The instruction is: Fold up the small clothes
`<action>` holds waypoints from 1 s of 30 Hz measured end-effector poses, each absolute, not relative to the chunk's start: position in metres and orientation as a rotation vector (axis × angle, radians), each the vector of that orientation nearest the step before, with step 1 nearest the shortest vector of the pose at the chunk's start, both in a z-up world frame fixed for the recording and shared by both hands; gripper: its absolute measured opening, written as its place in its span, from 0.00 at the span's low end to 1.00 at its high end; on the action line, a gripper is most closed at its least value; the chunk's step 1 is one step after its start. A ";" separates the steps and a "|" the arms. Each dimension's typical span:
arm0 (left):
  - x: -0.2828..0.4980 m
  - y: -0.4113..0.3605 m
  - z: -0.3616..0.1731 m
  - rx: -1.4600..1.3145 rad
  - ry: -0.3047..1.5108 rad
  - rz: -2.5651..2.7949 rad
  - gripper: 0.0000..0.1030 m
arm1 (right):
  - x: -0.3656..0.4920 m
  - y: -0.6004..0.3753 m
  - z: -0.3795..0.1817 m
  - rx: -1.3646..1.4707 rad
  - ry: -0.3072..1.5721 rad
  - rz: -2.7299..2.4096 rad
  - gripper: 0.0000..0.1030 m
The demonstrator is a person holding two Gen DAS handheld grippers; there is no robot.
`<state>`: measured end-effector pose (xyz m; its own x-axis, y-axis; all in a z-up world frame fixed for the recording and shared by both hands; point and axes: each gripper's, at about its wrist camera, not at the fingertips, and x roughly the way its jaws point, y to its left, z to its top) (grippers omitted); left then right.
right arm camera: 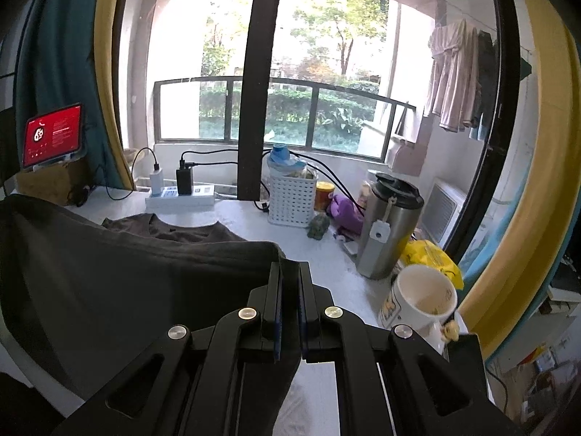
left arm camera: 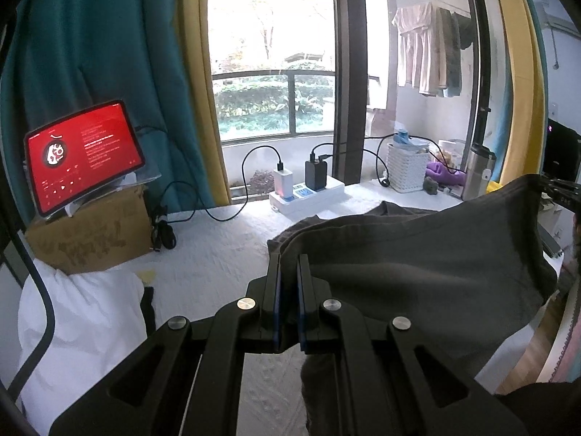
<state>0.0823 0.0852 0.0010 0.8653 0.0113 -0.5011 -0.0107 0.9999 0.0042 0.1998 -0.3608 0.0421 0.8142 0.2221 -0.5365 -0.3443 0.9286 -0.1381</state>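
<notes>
A dark grey garment [left arm camera: 417, 265] is lifted off the white table [left arm camera: 218, 254], its far part still lying on the surface. My left gripper [left arm camera: 289, 259] is shut on the garment's left corner. In the right wrist view the same garment [right arm camera: 127, 283] hangs to the left, and my right gripper [right arm camera: 289, 267] is shut on its right corner. The cloth stretches between the two grippers. At the right edge of the left wrist view the other gripper [left arm camera: 561, 190] shows, pinching the cloth.
A red-screened tablet [left arm camera: 83, 156] leans on a cardboard box [left arm camera: 90, 239] at the left. A power strip [left arm camera: 307, 196] with chargers, a white basket [right arm camera: 292, 198], a steel flask [right arm camera: 388, 225] and a white mug [right arm camera: 421, 301] stand along the back and right. A white pillow [left arm camera: 80, 323] lies near left.
</notes>
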 end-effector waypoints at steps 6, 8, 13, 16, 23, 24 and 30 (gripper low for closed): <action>0.104 0.090 0.004 0.012 0.530 0.015 0.06 | 0.226 -0.354 0.044 -0.235 0.548 0.307 0.07; 0.113 0.092 0.004 0.012 0.532 0.019 0.06 | 0.235 -0.352 0.044 -0.234 0.552 0.308 0.07; 0.136 0.102 0.005 0.009 0.536 0.039 0.05 | 0.260 -0.346 0.041 -0.235 0.564 0.310 0.07; 0.153 0.108 0.000 0.003 0.553 0.048 0.00 | 0.275 -0.339 0.037 -0.240 0.577 0.321 0.07; 0.188 0.122 -0.024 -0.039 0.623 0.042 0.00 | 0.308 -0.322 0.024 -0.256 0.616 0.350 0.07; 0.197 0.125 -0.036 -0.062 0.690 0.031 0.00 | 0.311 -0.320 0.022 -0.257 0.622 0.352 0.07; 0.214 0.134 -0.103 -0.149 0.914 0.032 0.34 | 0.323 -0.323 0.004 -0.245 0.672 0.345 0.07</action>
<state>0.2142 0.1339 -0.1031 0.6108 -0.0356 -0.7910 -0.0908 0.9892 -0.1147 0.3233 -0.3227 0.0035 0.7292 0.2323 -0.6437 -0.3883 0.9150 -0.1097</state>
